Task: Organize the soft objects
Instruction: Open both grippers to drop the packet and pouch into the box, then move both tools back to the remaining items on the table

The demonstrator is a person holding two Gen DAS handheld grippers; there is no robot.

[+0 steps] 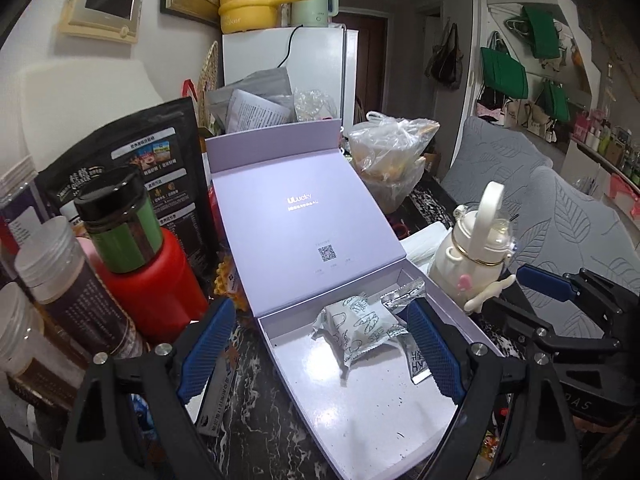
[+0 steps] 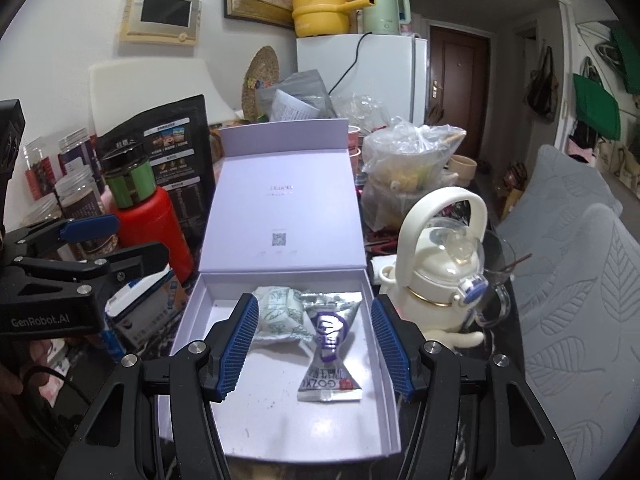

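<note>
Both jaws wide open, empty; 2 snack packs (image 2: 280, 316) (image 2: 330, 340) in lilac box (image 2: 384, 360)

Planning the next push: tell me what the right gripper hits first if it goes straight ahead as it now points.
Probably the silver snack packet lying in the lavender box: it sits between the open right gripper fingers. Depth is unclear; it may still be above the packet.
</note>
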